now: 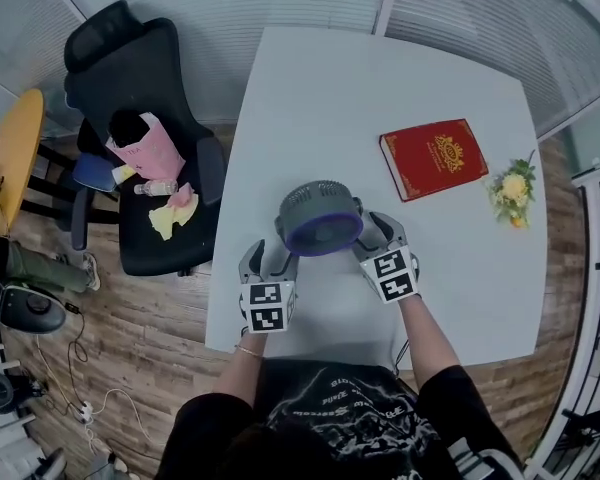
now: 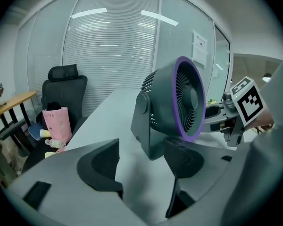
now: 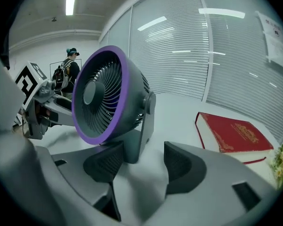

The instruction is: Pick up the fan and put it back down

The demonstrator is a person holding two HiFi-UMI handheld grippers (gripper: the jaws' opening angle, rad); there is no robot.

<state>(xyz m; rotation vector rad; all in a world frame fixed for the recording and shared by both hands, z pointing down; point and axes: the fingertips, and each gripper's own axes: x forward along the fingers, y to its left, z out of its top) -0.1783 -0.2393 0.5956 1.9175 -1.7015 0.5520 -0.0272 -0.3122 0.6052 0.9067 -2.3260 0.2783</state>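
A grey fan [image 1: 320, 218] with a purple ring stands on the white table [image 1: 330, 98], near its front edge, with its face tilted up. My left gripper [image 1: 267, 258] is at the fan's left and my right gripper [image 1: 382, 233] at its right. In the left gripper view the fan [image 2: 179, 102] is just ahead of the right jaw, and the left gripper [image 2: 141, 161] is open over bare table. In the right gripper view the fan's foot [image 3: 132, 149] is by the left jaw, and the right gripper [image 3: 144, 161] is open with nothing between its jaws.
A red book [image 1: 433, 158] lies at the table's right, with a small bunch of yellow flowers [image 1: 512, 190] beyond it. A black office chair [image 1: 140, 138] holding a pink bag [image 1: 145, 148] stands left of the table. A person [image 3: 70, 69] stands far off behind glass.
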